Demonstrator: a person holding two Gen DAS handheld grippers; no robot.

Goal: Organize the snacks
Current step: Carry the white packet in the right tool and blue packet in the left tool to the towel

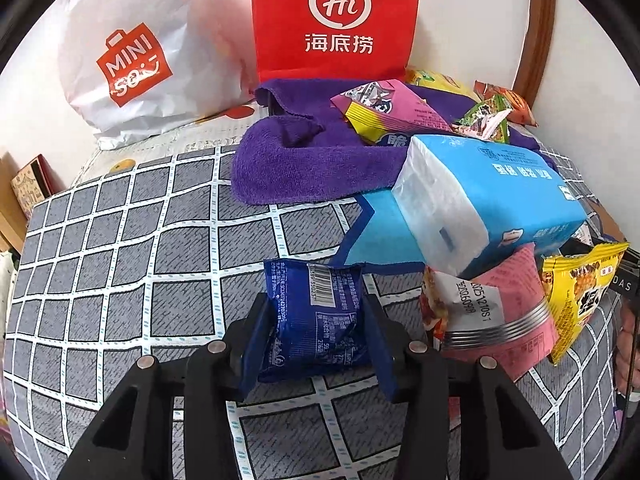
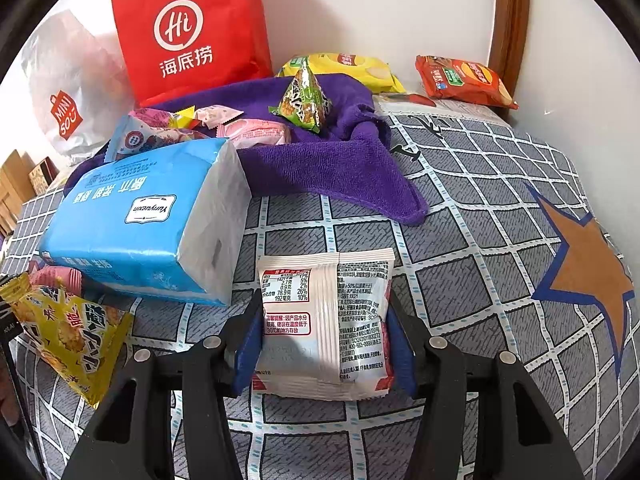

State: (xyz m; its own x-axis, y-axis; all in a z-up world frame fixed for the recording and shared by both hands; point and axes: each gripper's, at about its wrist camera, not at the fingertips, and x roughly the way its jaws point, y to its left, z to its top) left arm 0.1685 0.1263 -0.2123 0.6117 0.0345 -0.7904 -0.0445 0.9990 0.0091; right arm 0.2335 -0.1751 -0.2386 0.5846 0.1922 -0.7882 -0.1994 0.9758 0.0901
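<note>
A: Both packets feel light, soft and crinkly?

B: I judge so. The left tool point(image 1: 316, 320) is clamped across the blue packet point(image 1: 316, 316), the right tool point(image 2: 324, 332) across the white packet point(image 2: 324, 320), both above the bed point(image 1: 120, 248).

A: Containers?

B: The red bag point(image 2: 192, 32) and white bag point(image 1: 128, 52) stand behind; contents hidden.

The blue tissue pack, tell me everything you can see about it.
The blue tissue pack is a soft brick in glossy light-blue plastic film with white lettering and an oval logo; its clear end shows white folded tissues. It looks sealed and lies tilted, propped on a pink snack packet, with one end over the purple towel. Neither gripper touches it.
</note>
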